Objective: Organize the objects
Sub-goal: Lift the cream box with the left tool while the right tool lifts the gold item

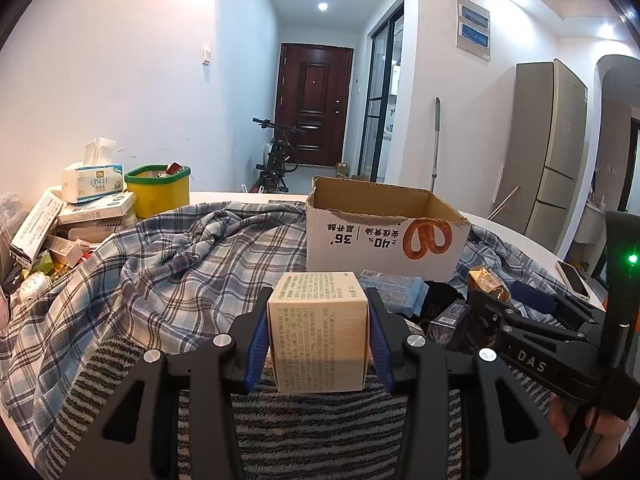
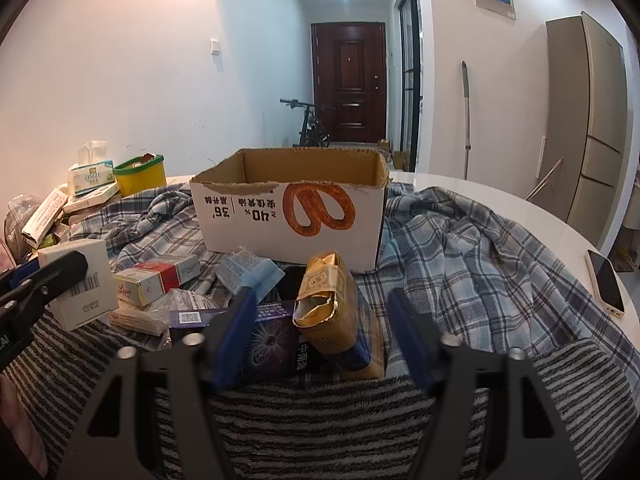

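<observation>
My left gripper (image 1: pixel 318 328) is shut on a cream box (image 1: pixel 318 332) with small print, held upright above the striped cloth. The same box (image 2: pixel 80 280) shows at the left of the right wrist view, between the left gripper's fingers. An open white cardboard carton (image 1: pixel 380 236) with a pretzel picture stands just behind it on the plaid shirt. My right gripper (image 2: pixel 324 328) is open, its fingers on either side of a gold packet (image 2: pixel 328 300) that leans on a dark purple box (image 2: pixel 272 340). The carton (image 2: pixel 292 216) is right behind them.
Small boxes (image 2: pixel 156 280) and a blue wrapped pack (image 2: pixel 248 272) lie before the carton. A yellow bin (image 1: pixel 160 192), a tissue box (image 1: pixel 94 180) and stacked boxes (image 1: pixel 92 208) crowd the far left. A phone (image 2: pixel 606 284) lies at the table's right edge.
</observation>
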`<state>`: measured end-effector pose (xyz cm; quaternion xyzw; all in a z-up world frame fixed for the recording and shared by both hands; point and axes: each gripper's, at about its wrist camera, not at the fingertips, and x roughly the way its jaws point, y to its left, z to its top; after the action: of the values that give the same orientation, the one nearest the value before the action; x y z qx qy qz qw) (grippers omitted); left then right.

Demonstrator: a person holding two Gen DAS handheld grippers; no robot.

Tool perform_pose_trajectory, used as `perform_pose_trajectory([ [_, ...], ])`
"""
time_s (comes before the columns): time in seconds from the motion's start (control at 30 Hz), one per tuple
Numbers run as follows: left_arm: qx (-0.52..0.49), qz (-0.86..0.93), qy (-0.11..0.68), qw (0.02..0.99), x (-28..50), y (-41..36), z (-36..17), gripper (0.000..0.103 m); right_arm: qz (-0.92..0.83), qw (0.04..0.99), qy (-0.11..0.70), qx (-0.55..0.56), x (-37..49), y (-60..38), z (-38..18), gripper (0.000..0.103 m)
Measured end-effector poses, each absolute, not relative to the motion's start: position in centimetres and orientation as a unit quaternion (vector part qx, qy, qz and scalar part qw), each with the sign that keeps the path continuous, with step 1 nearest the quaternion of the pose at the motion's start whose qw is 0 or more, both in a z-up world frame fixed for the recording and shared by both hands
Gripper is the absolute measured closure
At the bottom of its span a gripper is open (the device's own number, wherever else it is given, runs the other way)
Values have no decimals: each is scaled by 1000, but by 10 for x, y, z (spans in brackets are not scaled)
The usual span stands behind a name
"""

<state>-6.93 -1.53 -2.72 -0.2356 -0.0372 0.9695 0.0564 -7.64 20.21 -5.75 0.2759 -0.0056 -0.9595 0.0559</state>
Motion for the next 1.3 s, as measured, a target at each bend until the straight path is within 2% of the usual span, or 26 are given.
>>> perform_pose_trajectory([
  [0.07, -236, 969, -37, 56, -69, -15, -27, 58, -957, 57, -12, 284, -79, 204, -59, 69],
  [0.13, -235, 970, -38, 56, -69, -15, -27, 58, -955, 57, -21, 290, -81, 208, -61, 71],
  [0.2, -235, 970, -38, 56, -69, -15, -27, 58, -956, 60, -34, 285, -79, 212, -60, 83],
  [0.27, -236, 969, -37, 56, -69, -15, -27, 58, -963, 58, -42, 261, -71, 215, -55, 87],
  [0.5, -227, 971, -40, 57, -65, -16, -26, 58, -985, 67, -62, 143, -31, 224, -34, 88],
  [0.7, -224, 972, -39, 58, -64, -15, -25, 58, -981, 61, -91, 159, -40, 233, -35, 88],
  [1.3, -217, 974, -39, 53, -62, -14, -23, 58, -983, 59, -81, 155, -36, 233, -36, 88],
])
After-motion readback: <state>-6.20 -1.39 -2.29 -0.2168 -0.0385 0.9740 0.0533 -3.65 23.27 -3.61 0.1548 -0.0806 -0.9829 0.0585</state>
